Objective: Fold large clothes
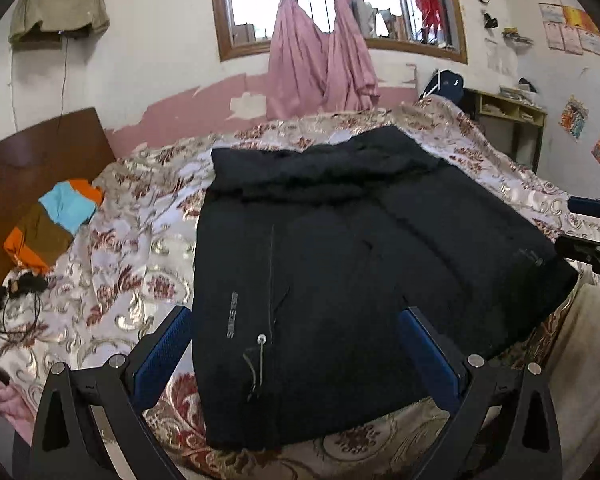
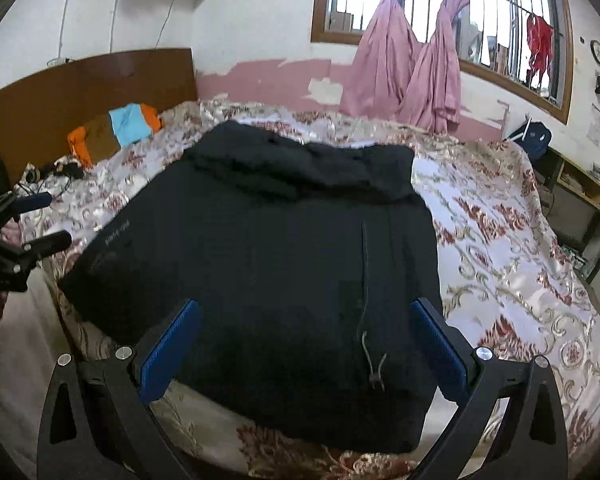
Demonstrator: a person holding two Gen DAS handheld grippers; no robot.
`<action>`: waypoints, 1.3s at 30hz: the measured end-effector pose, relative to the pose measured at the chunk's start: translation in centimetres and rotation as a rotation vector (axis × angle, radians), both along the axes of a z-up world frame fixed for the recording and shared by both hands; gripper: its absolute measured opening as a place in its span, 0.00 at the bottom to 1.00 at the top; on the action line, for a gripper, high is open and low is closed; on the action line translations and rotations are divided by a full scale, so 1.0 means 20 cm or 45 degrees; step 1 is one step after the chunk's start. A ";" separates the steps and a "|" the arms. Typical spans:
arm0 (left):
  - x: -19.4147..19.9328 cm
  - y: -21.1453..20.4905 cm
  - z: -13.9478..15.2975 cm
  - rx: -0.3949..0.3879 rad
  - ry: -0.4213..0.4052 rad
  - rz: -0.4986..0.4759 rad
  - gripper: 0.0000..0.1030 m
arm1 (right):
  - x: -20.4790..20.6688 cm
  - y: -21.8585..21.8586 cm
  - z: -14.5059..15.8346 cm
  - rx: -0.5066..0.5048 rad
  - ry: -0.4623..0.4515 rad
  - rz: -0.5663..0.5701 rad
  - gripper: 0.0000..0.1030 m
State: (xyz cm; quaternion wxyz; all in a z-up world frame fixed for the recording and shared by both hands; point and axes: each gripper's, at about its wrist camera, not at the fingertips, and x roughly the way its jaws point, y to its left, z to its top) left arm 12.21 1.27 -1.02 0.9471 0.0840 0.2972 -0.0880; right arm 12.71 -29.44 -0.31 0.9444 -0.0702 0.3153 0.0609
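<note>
A large black jacket (image 1: 340, 248) lies folded into a rough rectangle on the floral bedspread (image 1: 140, 264). It also shows in the right wrist view (image 2: 268, 264), its hood end toward the window. My left gripper (image 1: 296, 320) is open and empty, fingers either side of the jacket's near edge, just above it. My right gripper (image 2: 306, 312) is open and empty over the near edge too. The right gripper shows at the right edge of the left wrist view (image 1: 580, 224); the left gripper shows at the left edge of the right wrist view (image 2: 46, 220).
A folded orange, blue and brown garment (image 1: 56, 220) lies near the wooden headboard (image 1: 32, 160), beside dark cables (image 1: 16, 292). Pink curtains (image 1: 320, 60) hang at the window behind the bed. A shelf unit (image 1: 512, 120) stands at the far right.
</note>
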 end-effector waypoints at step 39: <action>0.17 -0.06 -0.55 0.226 0.696 -0.143 1.00 | 0.08 0.28 -0.39 -0.504 0.288 0.003 0.99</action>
